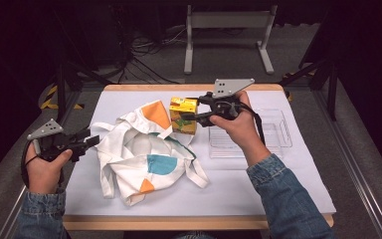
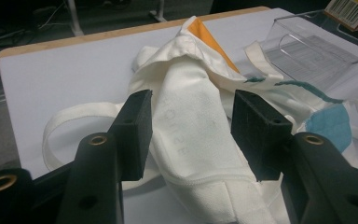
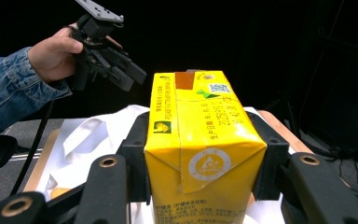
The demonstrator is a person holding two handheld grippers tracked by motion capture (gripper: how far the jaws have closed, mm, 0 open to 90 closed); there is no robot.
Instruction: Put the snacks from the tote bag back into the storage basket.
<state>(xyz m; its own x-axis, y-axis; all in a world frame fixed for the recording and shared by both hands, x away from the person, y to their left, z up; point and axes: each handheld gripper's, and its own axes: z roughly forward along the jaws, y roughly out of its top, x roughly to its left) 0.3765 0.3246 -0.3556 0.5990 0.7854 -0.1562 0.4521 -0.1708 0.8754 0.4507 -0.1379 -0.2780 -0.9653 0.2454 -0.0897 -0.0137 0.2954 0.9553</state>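
Nearest to me, at about seven o'clock on the table (image 1: 258,196), the left gripper (image 1: 90,141) is hovering at the table's left edge, its jaws standing open and holding nothing. In the left gripper view those jaws are framing a raised fold of the white cloth bag (image 2: 191,140), which is lying just beyond their tips without being pinched.

The bag (image 1: 144,154) is sprawling crumpled across the middle of the table, from roughly eight o'clock toward the centre, showing orange and blue patches, with its straps trailing out at the sides.

Further on, at about twelve o'clock, the right gripper (image 1: 188,116) is gripping a yellow drink carton (image 1: 183,114). In the right gripper view the jaws are pressing against the two opposite sides of the carton (image 3: 200,154), which is standing upright between them, with the bag under and behind it. From above, the carton is sitting at the bag's far right edge, close to the orange patch.

At two o'clock, just right of the carton and behind the right hand (image 1: 238,128), a clear plastic tray (image 1: 278,130) is resting flat on the table.
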